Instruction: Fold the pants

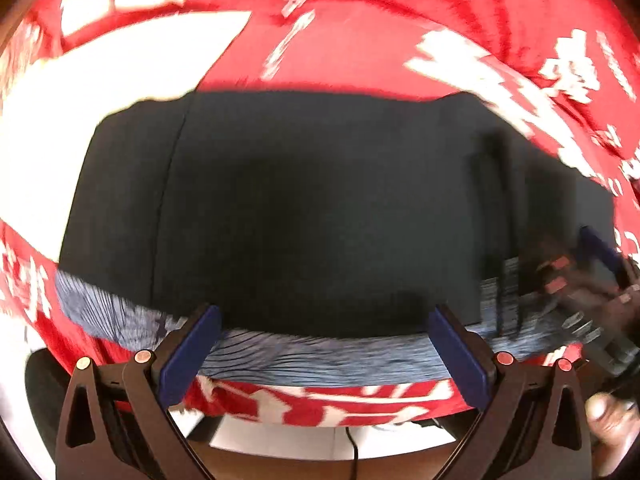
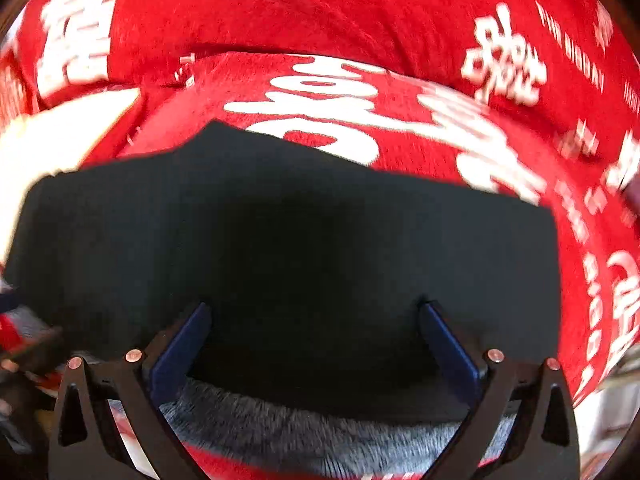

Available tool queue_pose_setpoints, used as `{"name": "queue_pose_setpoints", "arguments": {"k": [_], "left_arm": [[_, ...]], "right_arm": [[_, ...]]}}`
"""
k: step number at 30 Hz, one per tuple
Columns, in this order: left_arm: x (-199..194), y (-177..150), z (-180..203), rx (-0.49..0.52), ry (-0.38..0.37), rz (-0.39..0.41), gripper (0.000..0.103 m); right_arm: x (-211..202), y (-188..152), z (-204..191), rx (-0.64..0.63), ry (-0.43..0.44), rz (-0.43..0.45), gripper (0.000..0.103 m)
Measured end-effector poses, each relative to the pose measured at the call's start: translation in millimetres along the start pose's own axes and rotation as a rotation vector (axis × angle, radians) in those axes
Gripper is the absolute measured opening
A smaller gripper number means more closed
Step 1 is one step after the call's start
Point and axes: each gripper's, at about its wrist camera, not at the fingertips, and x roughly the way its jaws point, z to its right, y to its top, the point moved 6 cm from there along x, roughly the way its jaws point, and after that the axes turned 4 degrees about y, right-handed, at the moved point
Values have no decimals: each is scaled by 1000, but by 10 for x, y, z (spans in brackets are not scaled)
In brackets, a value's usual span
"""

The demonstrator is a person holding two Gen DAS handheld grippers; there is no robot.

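Dark pants (image 1: 312,208) before open left gripper (image 1: 324,316)

Black angular frames on left gripper (image 1: 324,316) and right gripper (image 2: 316,312), with triangular cutouts in the outer arms. Navy-blue flat pads on the fingers (image 1: 192,356). Round copper-coloured rivets at the pivots. Matte, no visible markings.

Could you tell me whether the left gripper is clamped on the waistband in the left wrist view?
No, the left gripper stands wide open, its blue fingers spread apart over the grey waistband of the dark pants.
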Motion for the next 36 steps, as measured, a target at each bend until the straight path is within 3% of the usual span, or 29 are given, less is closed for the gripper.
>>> {"name": "queue_pose_setpoints", "arguments": {"k": [4,7,13,18,23,25,27,29,36], "left_arm": [[-73,-25,-219,-45,-39,36,103],[-112,9,-351,-55,-14,71,103],[38,49,-430,-65,-44,46,103],[61,75,-398,-59,-57,50,103],[39,59,-389,-36,-65,58,103],[-4,35,-415,-32,-72,65,103],[-54,19,-433,-32,-72,72,103],[-146,3,-486,-22,-47,99,103],[-298,-54,-759,-32,-19,150,103]], "right_arm": [[47,130,24,43,27,-10,103],[30,137,-37,45,17,-47,103],[15,-8,-47,73,-7,65,103],[40,59,-35,81,-6,-12,103],[12,29,-26,44,18,-22,103],[-155,109,-43,49,27,21,103],[-344,261,-195,-27,45,97,103],[-378,390,-398,-109,88,101,103],[-145,818,-1357,-453,438,-8,103]]}}
